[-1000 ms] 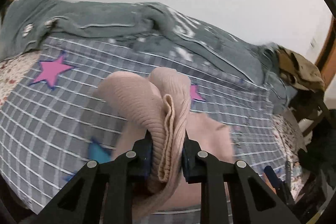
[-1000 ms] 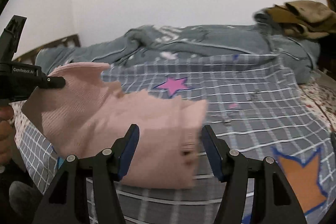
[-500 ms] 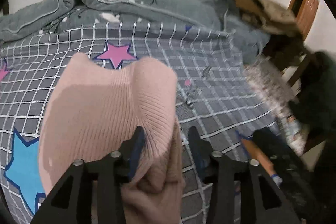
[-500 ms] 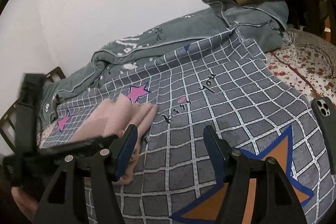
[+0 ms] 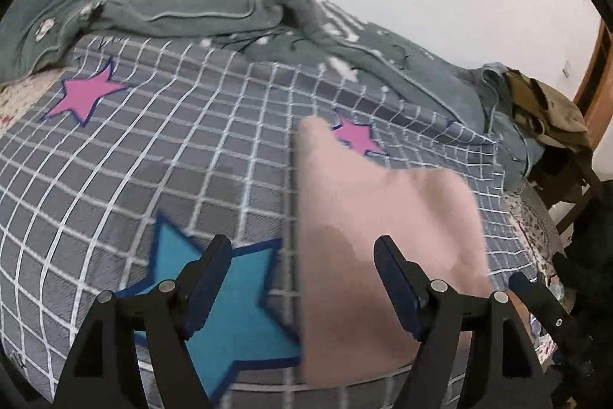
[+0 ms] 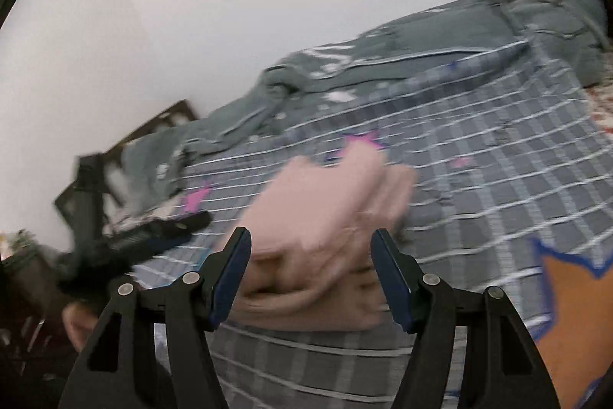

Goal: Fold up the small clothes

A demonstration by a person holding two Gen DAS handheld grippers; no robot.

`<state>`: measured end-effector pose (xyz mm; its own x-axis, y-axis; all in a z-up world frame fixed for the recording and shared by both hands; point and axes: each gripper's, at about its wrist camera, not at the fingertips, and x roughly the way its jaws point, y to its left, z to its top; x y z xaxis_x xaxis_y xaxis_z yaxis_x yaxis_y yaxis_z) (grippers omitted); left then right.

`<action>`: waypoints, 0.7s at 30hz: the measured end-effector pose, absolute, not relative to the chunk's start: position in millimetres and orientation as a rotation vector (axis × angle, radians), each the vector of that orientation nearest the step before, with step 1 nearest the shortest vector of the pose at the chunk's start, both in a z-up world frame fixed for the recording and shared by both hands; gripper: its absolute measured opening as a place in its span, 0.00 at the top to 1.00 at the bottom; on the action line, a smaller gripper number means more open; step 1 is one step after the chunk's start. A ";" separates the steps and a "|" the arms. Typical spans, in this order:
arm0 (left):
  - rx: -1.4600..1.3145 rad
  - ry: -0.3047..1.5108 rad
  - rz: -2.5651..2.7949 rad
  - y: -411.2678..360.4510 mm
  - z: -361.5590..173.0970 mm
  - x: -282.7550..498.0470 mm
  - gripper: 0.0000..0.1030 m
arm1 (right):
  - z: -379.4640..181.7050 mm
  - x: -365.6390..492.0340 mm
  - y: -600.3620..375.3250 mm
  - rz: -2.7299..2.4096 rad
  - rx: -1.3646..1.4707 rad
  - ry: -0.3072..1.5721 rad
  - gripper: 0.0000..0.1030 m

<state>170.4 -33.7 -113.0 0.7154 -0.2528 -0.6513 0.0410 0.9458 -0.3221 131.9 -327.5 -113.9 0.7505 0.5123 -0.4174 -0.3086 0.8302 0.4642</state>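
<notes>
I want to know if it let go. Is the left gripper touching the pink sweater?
Apart. In the left wrist view the left gripper is opening, and neither pad presses the pink sweater, which lies on the bed.

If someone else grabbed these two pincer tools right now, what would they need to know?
Left gripper: jaws opening, gripping nothing; the pink knit garment reaches in between them from the right, unpressed.
Right gripper: jaws wide, holding nothing, aimed at the same garment.
Where things are: the garment lies bunched in folded layers on the checked star bedcover. A grey blanket sits along the wall and brown clothes are piled at the far corner.
Done: the pink piece looks folded and set down.
Left: probably tidy its edges, then start on another item.
</notes>
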 end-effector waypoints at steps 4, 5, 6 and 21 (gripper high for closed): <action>-0.314 0.774 -0.185 -26.8 -122.0 168.6 0.27 | -131.4 149.1 -295.5 0.366 0.274 0.676 0.54; -0.311 0.775 -0.193 -25.8 -122.5 166.9 0.27 | -136.3 151.5 -289.8 0.330 0.232 0.698 0.77; -0.306 0.774 -0.198 -24.7 -122.0 165.5 0.27 | -136.0 149.3 -288.2 0.315 0.192 0.683 0.78; -0.202 0.725 -0.276 -35.3 -118.9 177.0 0.27 | -131.2 135.6 -334.9 0.217 0.254 0.597 0.79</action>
